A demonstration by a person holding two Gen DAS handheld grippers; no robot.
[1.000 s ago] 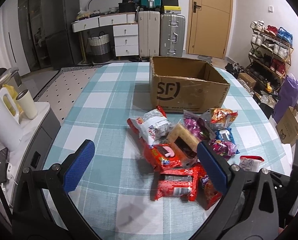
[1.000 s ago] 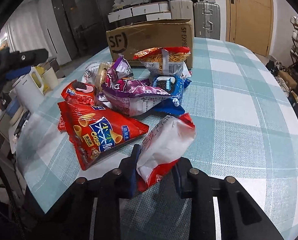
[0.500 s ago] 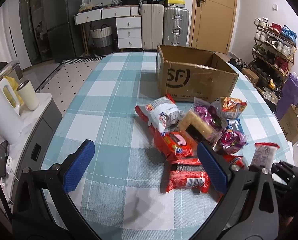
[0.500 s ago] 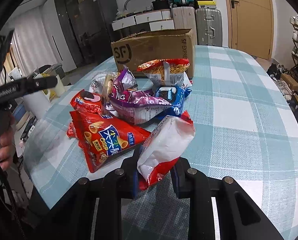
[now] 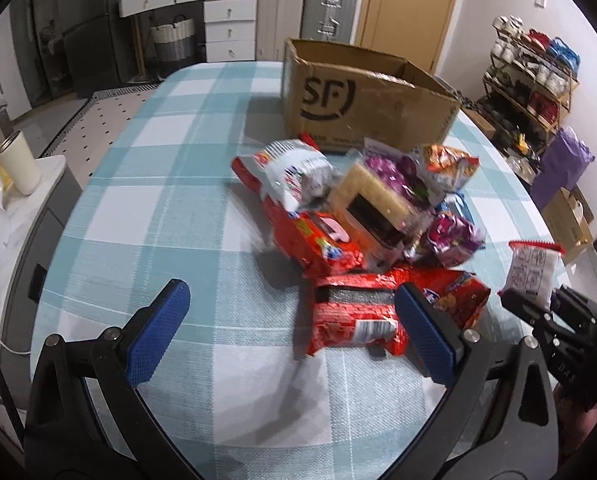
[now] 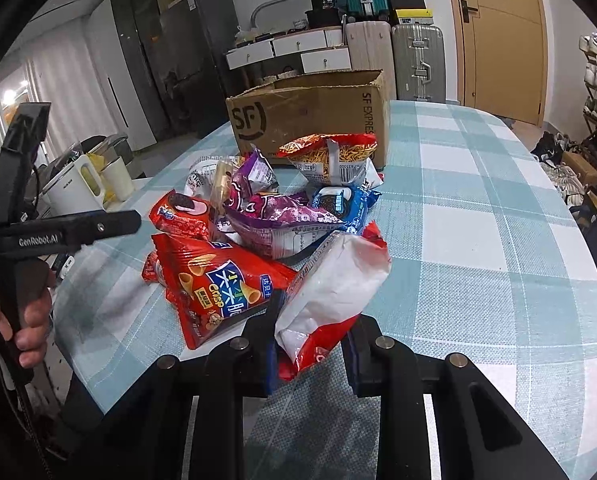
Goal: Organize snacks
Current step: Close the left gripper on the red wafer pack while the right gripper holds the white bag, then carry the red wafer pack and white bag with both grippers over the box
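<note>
While a white-and-red bag (image 6: 330,292) is clamped at its lower end between the closed jaws of the right gripper (image 6: 310,344), low in the right wrist view, the pick-up step of the sorting appears to be in hand: the bag is held just in front of the snack pile (image 6: 266,216), and the box (image 6: 310,116) stands behind that pile at upper centre. The left gripper (image 5: 290,328) is seen with its blue pads (image 5: 158,332) spread wide and nothing between them, low over the tablecloth (image 5: 150,184) at the near edge of the pile, beside a red bag (image 5: 354,316). For the next move, a carry of the held bag over the pile and a release above the open box would seem to be called for, while the left jaws would need to be brought around 1 packet before closing. In the left wrist view the held bag (image 5: 532,272) is shown upright at the right edge, clear of the cloth, which the right view leaves unclear. In the right wrist view the printed front of the cone crisps (image 6: 218,292) and a blue packet (image 6: 344,204) are shown, and a hand (image 6: 26,320) on the left gripper's handle at the left edge. Whether anything lies in the box cannot be told from either view.
</note>
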